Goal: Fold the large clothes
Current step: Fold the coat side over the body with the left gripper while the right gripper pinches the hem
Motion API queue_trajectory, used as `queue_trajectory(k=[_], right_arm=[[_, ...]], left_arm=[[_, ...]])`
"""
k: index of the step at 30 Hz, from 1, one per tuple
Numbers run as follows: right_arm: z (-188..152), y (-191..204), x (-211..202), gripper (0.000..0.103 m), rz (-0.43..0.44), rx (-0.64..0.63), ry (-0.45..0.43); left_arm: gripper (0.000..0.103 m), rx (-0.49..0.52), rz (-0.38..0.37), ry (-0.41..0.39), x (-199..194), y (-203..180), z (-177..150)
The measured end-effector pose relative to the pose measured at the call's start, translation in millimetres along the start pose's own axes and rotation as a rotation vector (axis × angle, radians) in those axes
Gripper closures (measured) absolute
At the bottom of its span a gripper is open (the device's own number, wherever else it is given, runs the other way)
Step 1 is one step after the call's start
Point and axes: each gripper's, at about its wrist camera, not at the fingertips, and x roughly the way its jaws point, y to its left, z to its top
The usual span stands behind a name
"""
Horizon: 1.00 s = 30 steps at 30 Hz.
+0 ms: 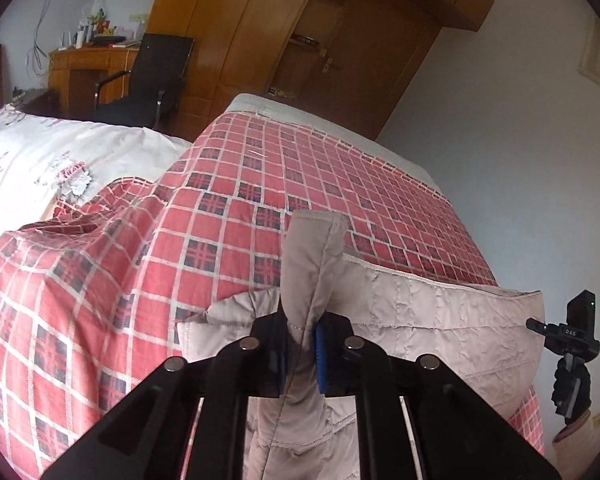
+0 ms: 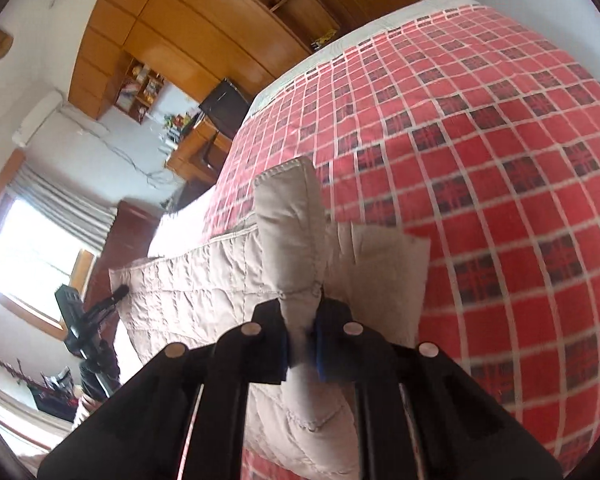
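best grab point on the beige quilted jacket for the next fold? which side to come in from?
Grip the stitched outer edge at its two ends, coming in from the near side of the bed. The jacket is a thick quilted panel, and only its hem bunches thin enough to pinch. Both claws, left and right, are shut on such edge folds, with the panel spanning between them.

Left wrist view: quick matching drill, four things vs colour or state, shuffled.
Things:
1. quilted jacket
2. bedspread
3. office chair
4. left gripper

Colour or state:
A. black, by the wooden desk
B. red plaid
C. jaws shut on a fold of cloth
D. beige, held up over the bed

Pairs: 1-D, 2-B, 3-A, 4-C
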Motion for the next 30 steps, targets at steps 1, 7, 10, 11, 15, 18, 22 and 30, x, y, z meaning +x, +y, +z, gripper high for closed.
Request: queue_trajectory(k=[1, 7, 10, 11, 15, 18, 22, 30], right_arm=[[6, -2, 7, 0.094, -0.006, 0.007, 0.001], [32, -20, 53, 0.094, -0.062, 0.05, 0.049], [35, -33, 75, 0.094, -0.106, 0.077, 0.091], [35, -39, 84, 0.094, -0.13, 0.088, 0.109], [29, -56, 104, 0.091, -0.18, 0.129, 0.156], [25, -64, 110, 0.087, -0.178, 0.152, 0.17], [19, -62, 97, 0.068, -0.16, 0.149, 0.147], [-38, -29, 40, 0.055, -0.114, 0.026, 0.151]], left_arm=[[0.093, 0.0, 0.012, 0.006, 8, 1, 5], [0.093, -0.023, 0.081, 0.101, 63, 20, 12], [0.093, -0.055, 0.11, 0.18, 91, 35, 6], [0.092, -0.062, 0.12, 0.207, 100, 40, 3], [0.086, -0.082, 0.159, 0.302, 128, 53, -12], [0.076, -0.098, 0.157, 0.32, 131, 61, -19], [0.069, -0.194, 0.088, 0.31, 109, 72, -19], [0.053, -0.216, -0.03, 0.287, 23, 62, -58]])
